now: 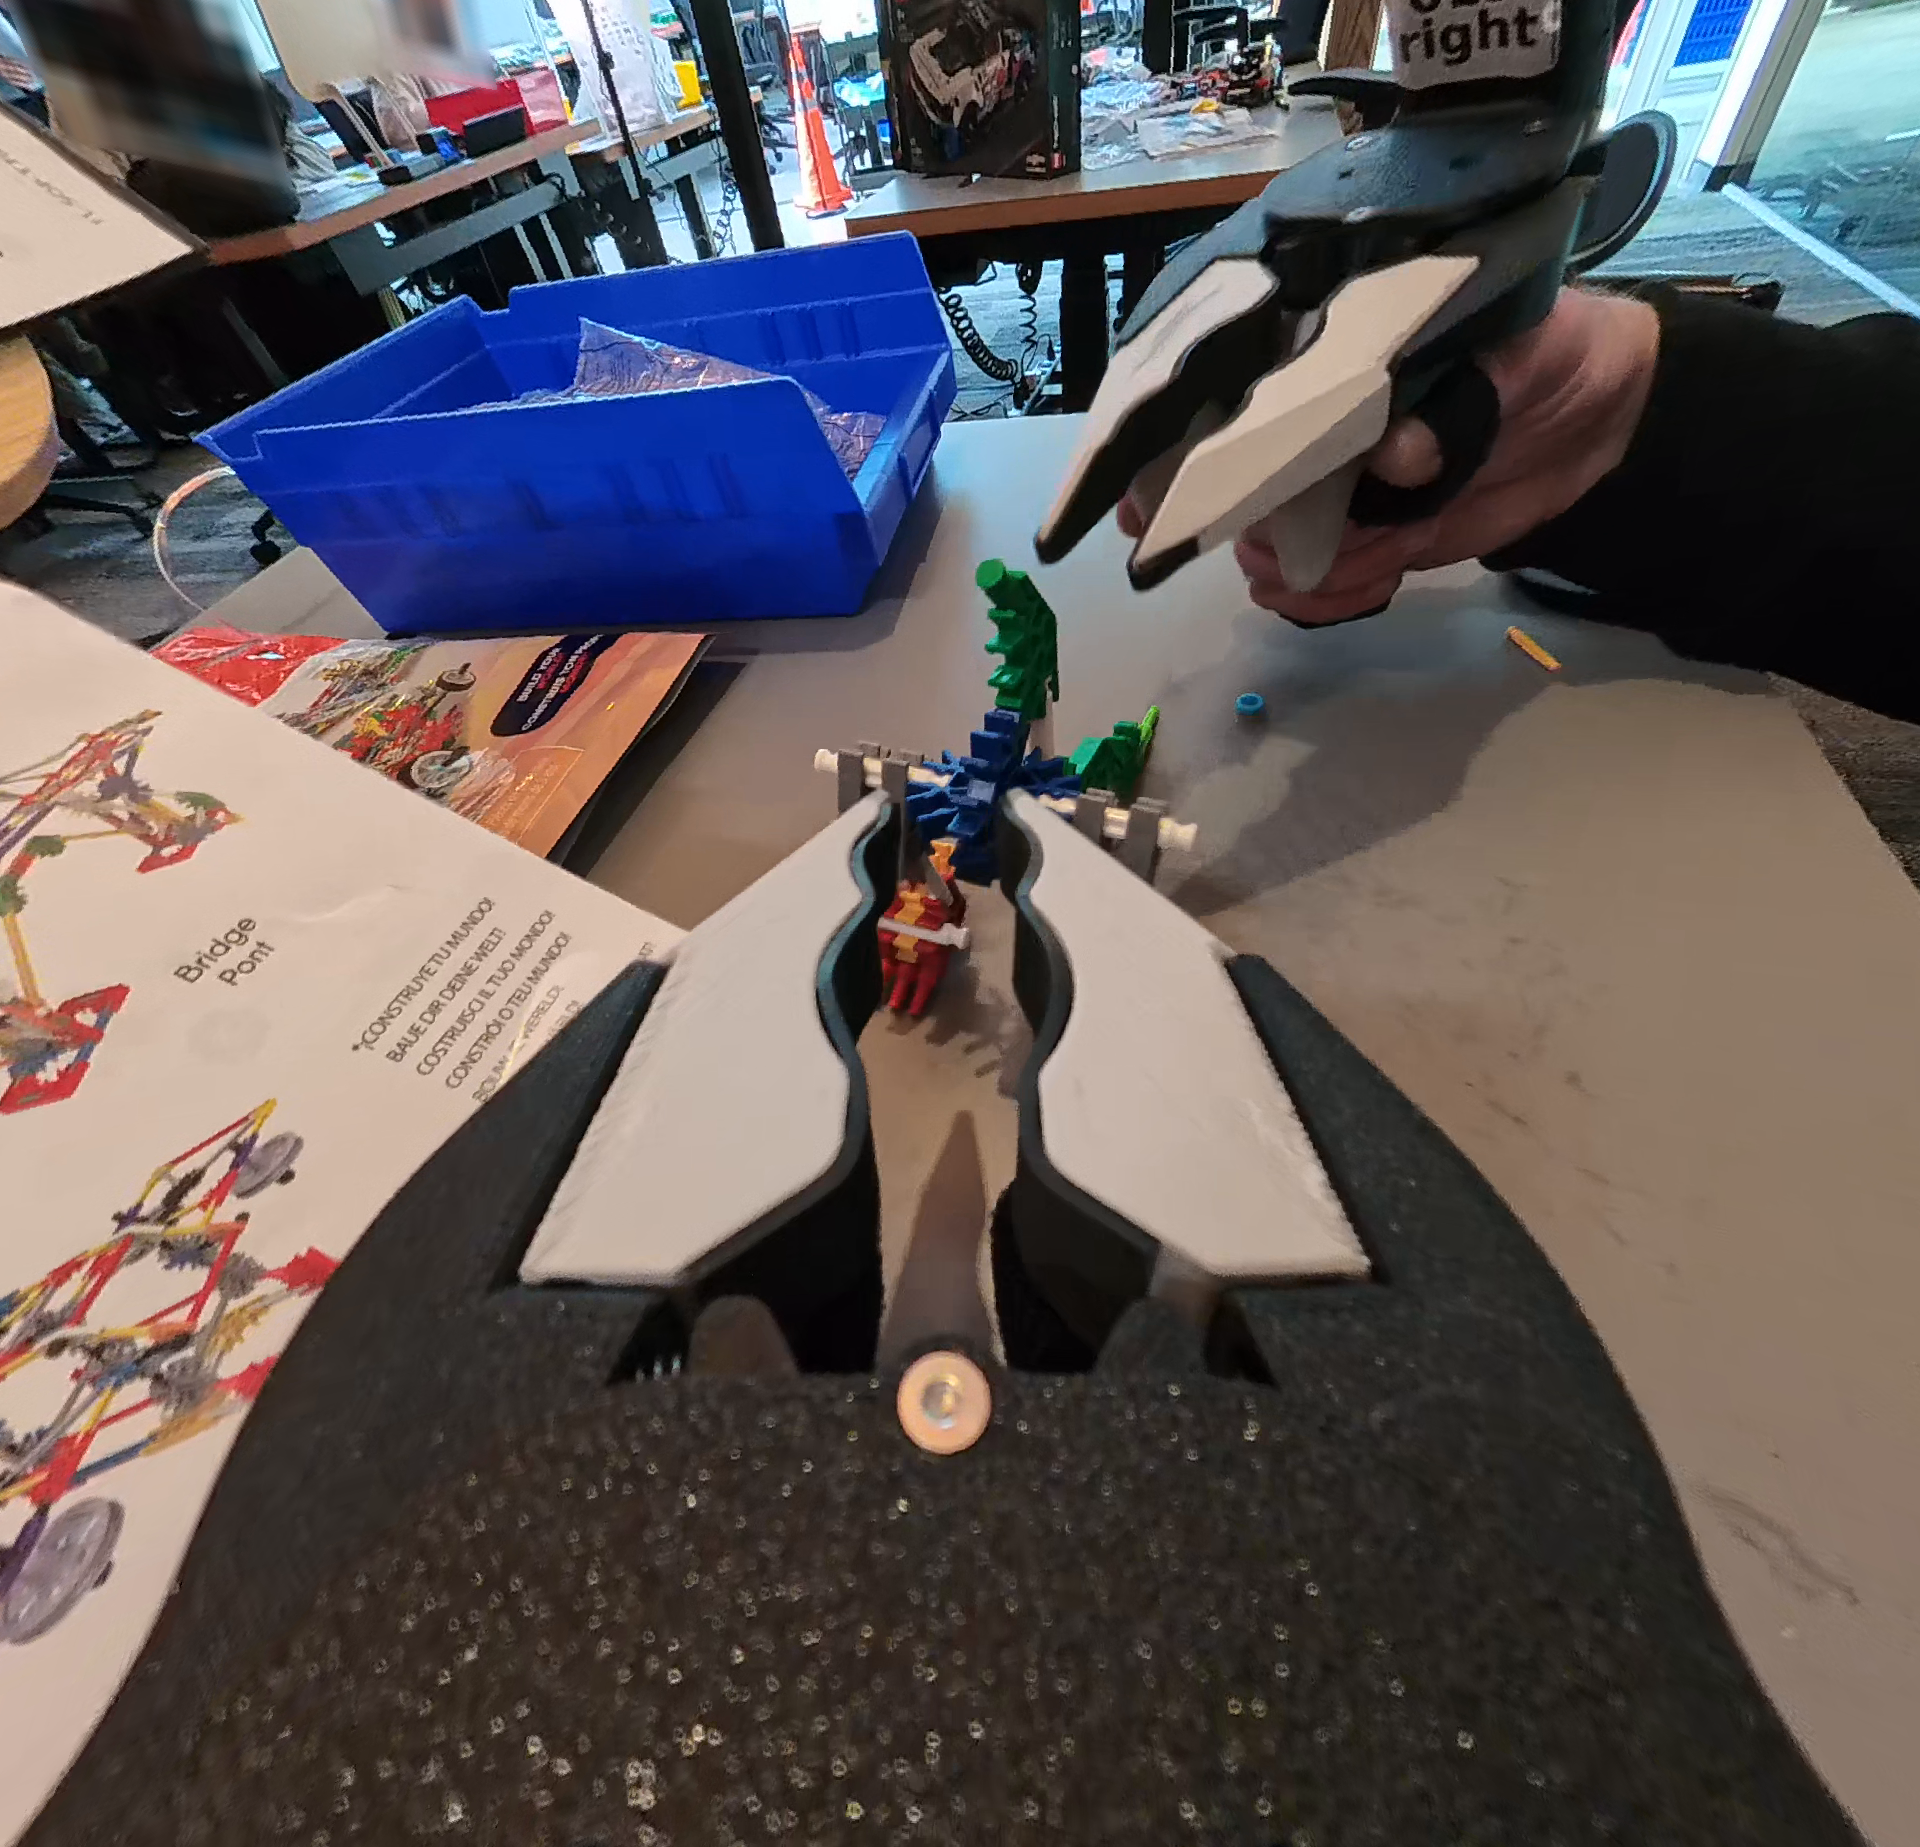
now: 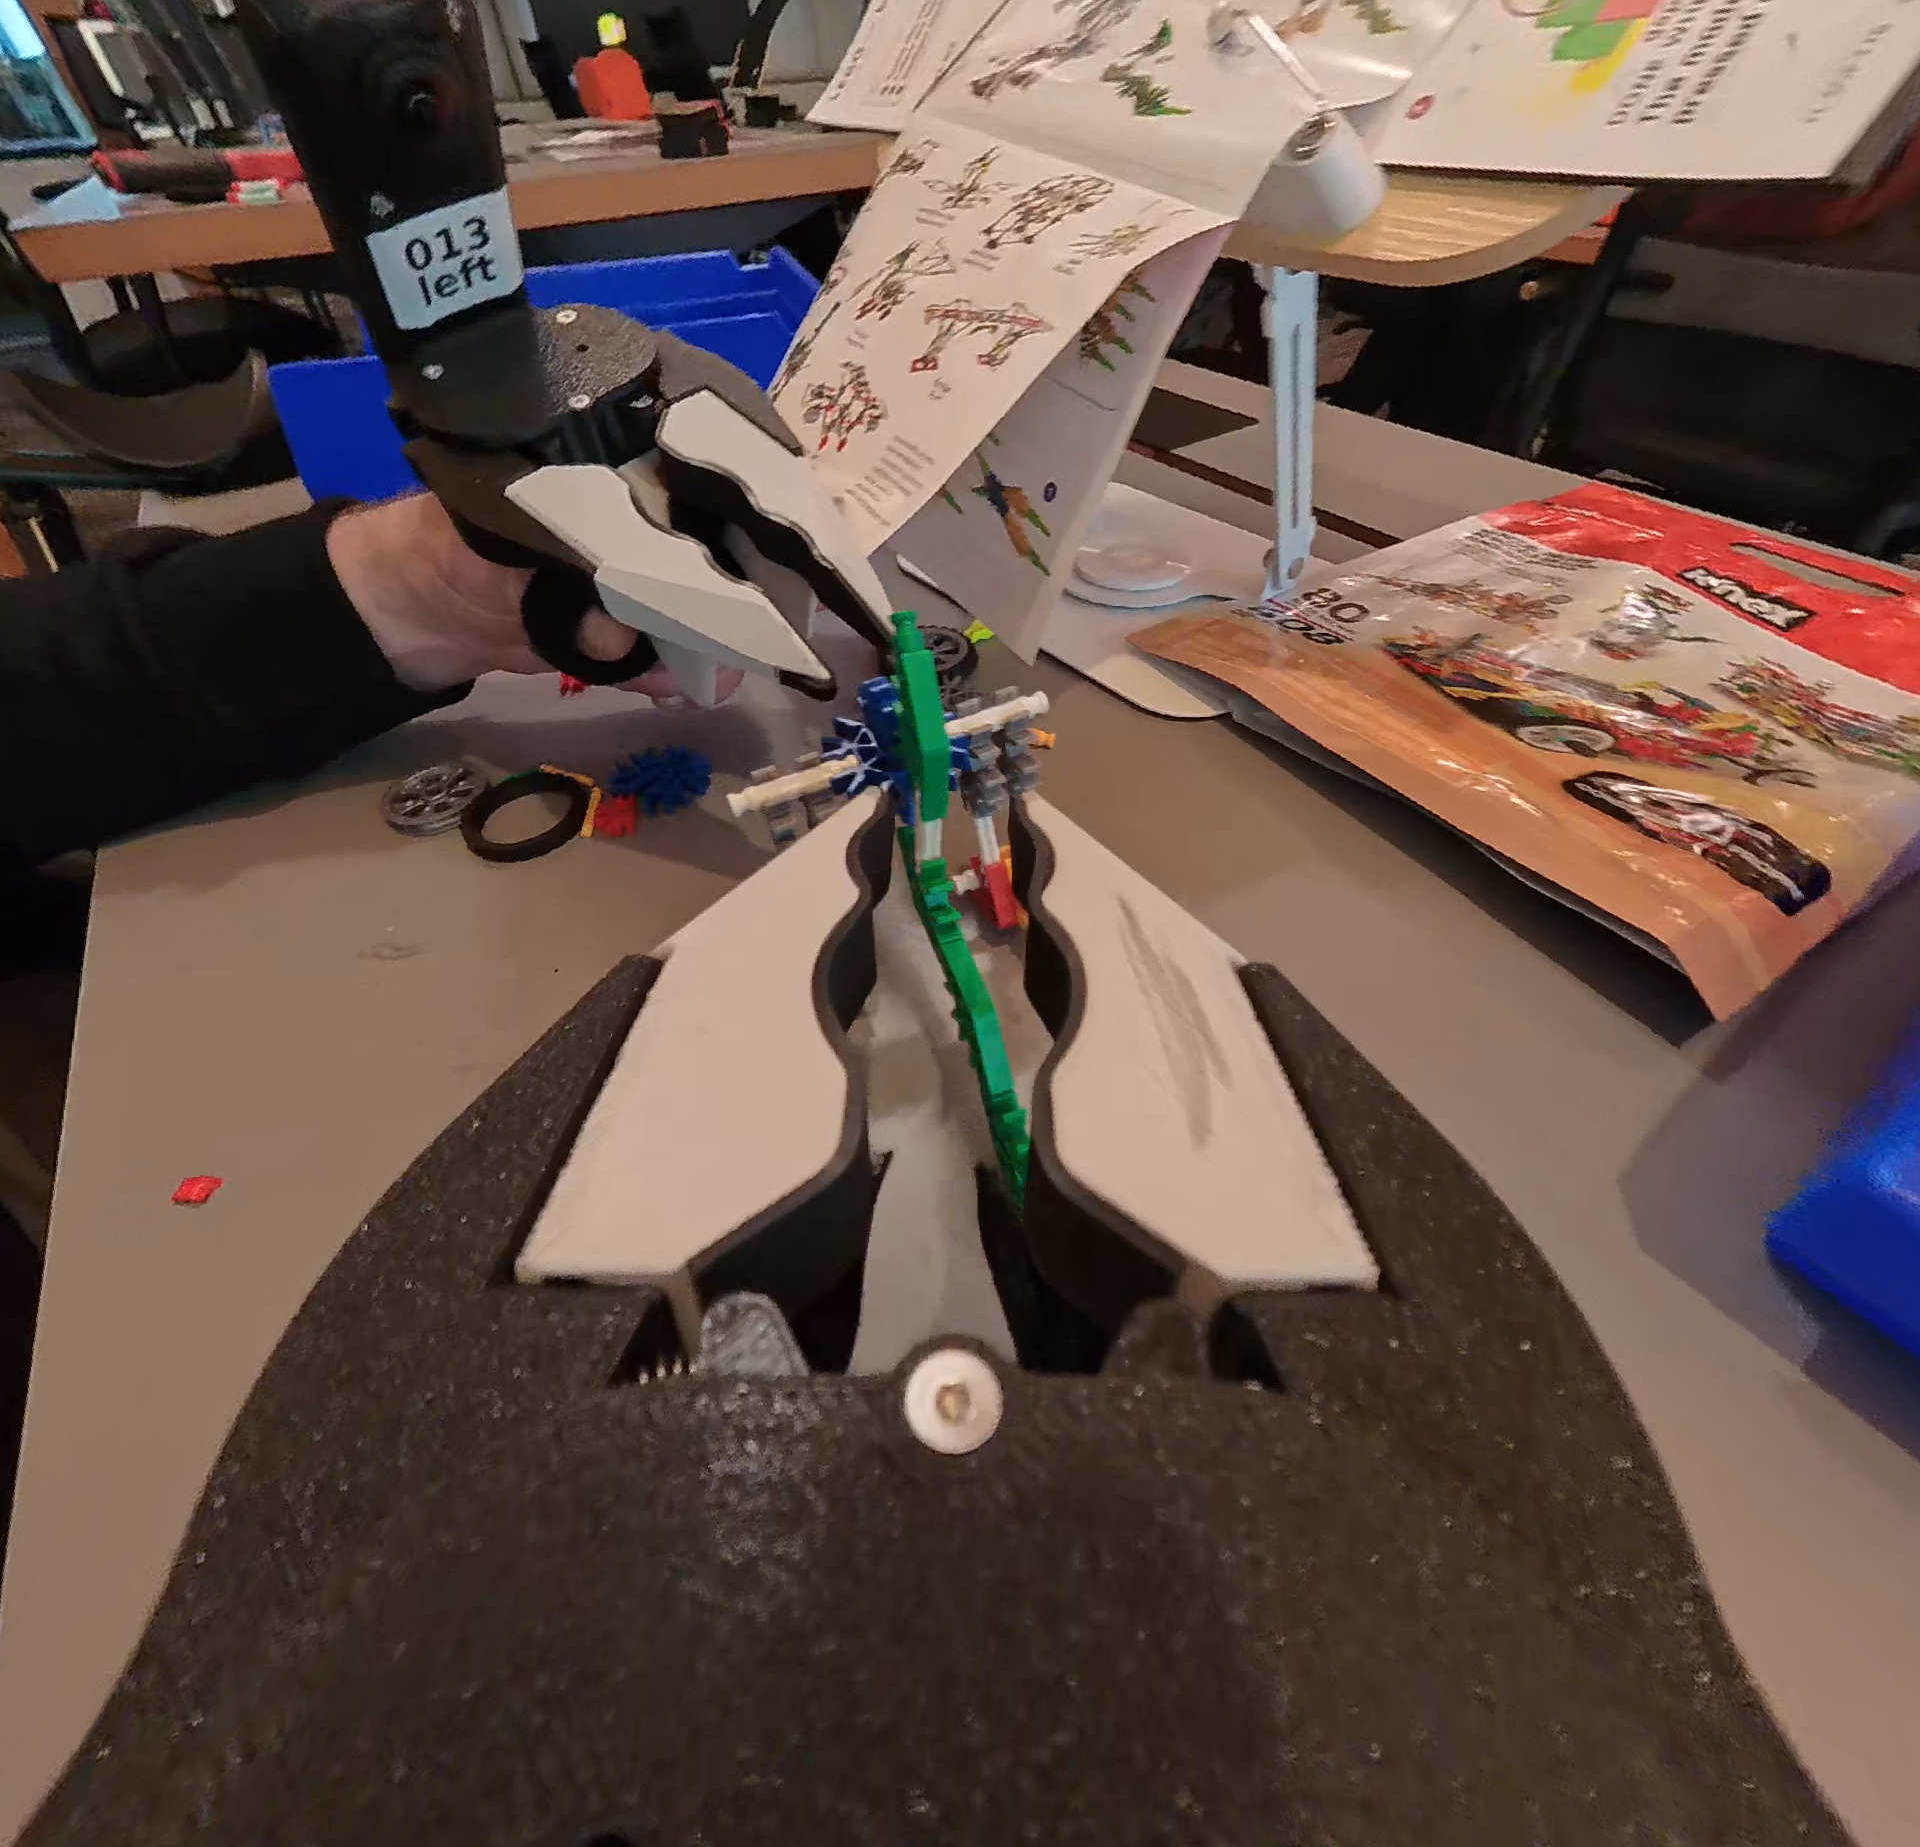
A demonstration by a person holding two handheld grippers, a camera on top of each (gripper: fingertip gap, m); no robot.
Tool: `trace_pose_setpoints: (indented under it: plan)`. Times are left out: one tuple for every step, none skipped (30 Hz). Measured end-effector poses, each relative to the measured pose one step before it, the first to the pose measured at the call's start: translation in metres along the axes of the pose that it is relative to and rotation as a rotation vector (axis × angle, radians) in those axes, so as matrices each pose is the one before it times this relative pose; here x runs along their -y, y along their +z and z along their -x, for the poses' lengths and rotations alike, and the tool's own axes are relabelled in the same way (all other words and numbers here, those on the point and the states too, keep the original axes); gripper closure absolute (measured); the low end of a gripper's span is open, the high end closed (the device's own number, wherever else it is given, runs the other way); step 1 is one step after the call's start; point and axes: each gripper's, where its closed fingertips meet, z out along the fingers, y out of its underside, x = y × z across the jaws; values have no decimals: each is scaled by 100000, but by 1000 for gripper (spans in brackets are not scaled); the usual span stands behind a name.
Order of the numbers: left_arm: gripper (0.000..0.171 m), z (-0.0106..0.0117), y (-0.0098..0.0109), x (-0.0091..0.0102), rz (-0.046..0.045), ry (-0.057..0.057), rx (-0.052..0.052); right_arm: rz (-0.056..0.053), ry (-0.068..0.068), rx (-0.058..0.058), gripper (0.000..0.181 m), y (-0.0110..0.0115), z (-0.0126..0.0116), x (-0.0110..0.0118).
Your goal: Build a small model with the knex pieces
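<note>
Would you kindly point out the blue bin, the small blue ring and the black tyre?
blue bin [image 1: 582, 509], left wrist view, on its front wall.
small blue ring [image 1: 1250, 704], left wrist view, on its rim.
black tyre [image 2: 488, 829], right wrist view, on its left rim.

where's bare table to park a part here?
Free: grey table right of the left hand-held gripper, below the blue ring; also near the red chip. Crowded: toy assembly, loose wheels, blue bin, booklets.

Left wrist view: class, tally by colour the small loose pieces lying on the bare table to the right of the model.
Blue ring: 1
Yellow rod: 1
Total: 2
</note>
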Motion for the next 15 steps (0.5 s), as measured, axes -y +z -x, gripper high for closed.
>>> trace_pose_setpoints:
  plan:
    - [154, -146, 73, 42, 44, 509, -463, 919, -1520, 1148, 160, 374, 343, -44]
    - [154, -120, 77, -5, 229, 871, -246, 761, -969, 1121, 160, 371, 284, 6]
    - [154, -149, 67, -9, 108, 558, -600, 886, -600, 1060, 160, 375, 203, -12]
    - [154, -88, 79, -30, 122, 17, -484, 853, -817, 595, 160, 345, 118, 0]
    - [154, -21, 96, -47, 172, -89, -199, 821, -941, 625, 160, 325, 105, 13]
    - [154, -3, 94, -82, 289, -28, -82, 895, -741, 886, 160, 300, 124, -9]
    - [154, -10, 119, -93, 343, -38, -187, 623, -590, 502, 160, 257, 29, 37]
    - [154, -16, 118, -62, 191, -45, -112, 651, -339, 439, 160, 213, 2, 23]
    - [154, -28, 113, -24, 64, 42, -137, 541, -243, 499, 162, 158, -3, 12]
    - [154, -75, 136, -49, 265, 77, -362, 326, -434, 118, 167, 109, -57, 24]
    - [154, -63, 112, -69, 503, 290, -179, -241, -456, -230, 173, 59, -100, 108]
    - [154, 36, 66, 7, 72, 283, 358, -157, 16, 870, 175, 33, 60, 79]
    - [154, 20, 30, 7, 84, -54, 48, 247, 79, 927, 175, 32, 89, 21]
    - [155, 24, 2, 3, -94, -268, -104, 217, -195, 143, 175, 23, -13, 2]
    - [155, 29, -11, -4, -162, -338, -16, 283, 40, 76, 175, 8, -28, 10]
